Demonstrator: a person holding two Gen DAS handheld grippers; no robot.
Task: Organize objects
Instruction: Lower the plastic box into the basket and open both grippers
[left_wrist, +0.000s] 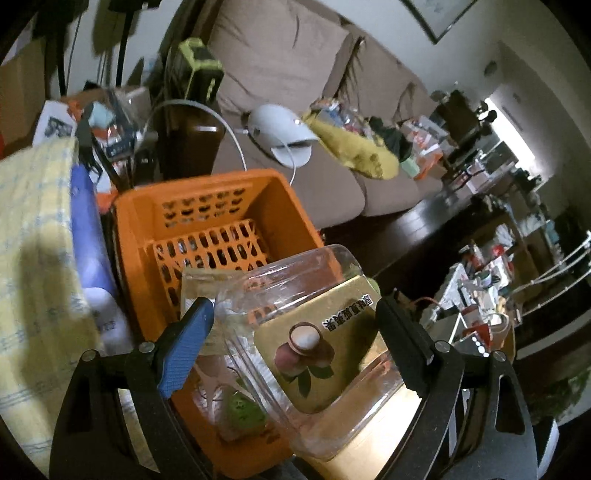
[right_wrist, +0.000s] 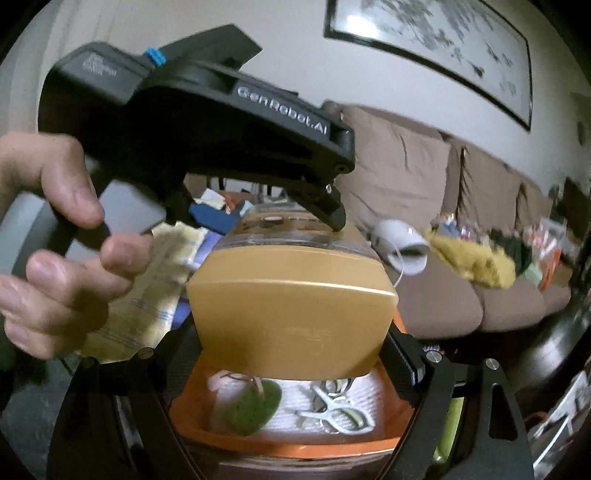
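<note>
**Jar carried two-handed over the basket: slip risk**

My left gripper (left_wrist: 295, 325) clamps the clear jar (left_wrist: 303, 332); my right gripper (right_wrist: 291, 354) clamps its gold lid (right_wrist: 291, 314), low centre of both views. If either loosens, I expect the jar to drop onto the orange basket (left_wrist: 207, 221) below. Blur and the jar hide the basket's contents and my pad contact.

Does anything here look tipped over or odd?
Yes: the clear jar with the gold lid is on its side above the orange basket, held between both grippers, not standing upright.
</note>
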